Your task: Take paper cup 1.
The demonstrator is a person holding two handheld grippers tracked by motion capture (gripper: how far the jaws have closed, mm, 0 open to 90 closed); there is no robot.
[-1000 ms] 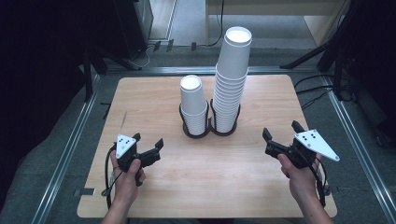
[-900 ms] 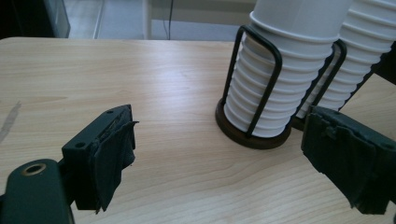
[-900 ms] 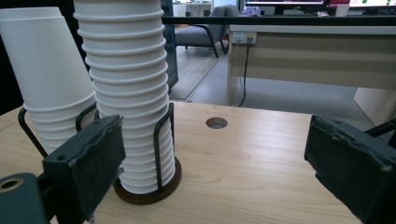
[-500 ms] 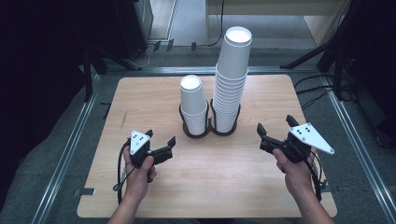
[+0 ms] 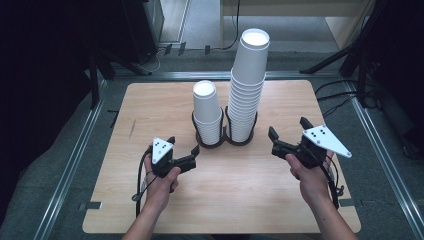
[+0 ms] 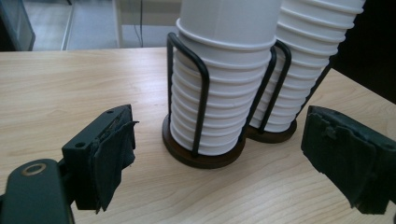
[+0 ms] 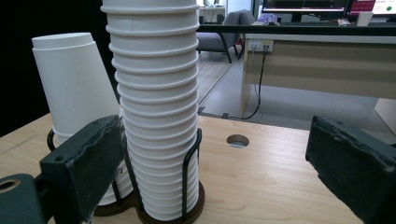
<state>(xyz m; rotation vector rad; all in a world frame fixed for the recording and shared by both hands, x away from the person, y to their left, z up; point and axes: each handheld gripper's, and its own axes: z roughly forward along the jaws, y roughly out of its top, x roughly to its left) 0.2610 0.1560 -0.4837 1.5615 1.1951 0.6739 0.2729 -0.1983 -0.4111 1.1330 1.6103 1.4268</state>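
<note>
- a pale wooden table (image 5: 150, 107) sits in a dim room, with grey floor and a desk behind it.
- two stacks of white paper cups stand upside down in a black wire holder (image 5: 226, 137) at the middle of the table: the short stack (image 5: 207, 112) on the left, the tall stack (image 5: 247, 87) on the right, just beside each other.
- my left gripper (image 5: 185, 156) hovers near the short stack, jaws apart and empty, pointing at its base (image 6: 205, 154).
- my right gripper (image 5: 289, 134) hangs near the tall stack (image 7: 156, 116); its jaws have just been opening, with nothing between them.
- i judge this the approach: neither gripper touches a cup yet.
- next, i think the right gripper has to rise to the top cup and close lightly on its wall, while the left steadies the holder so the stacks do not tip.
</note>
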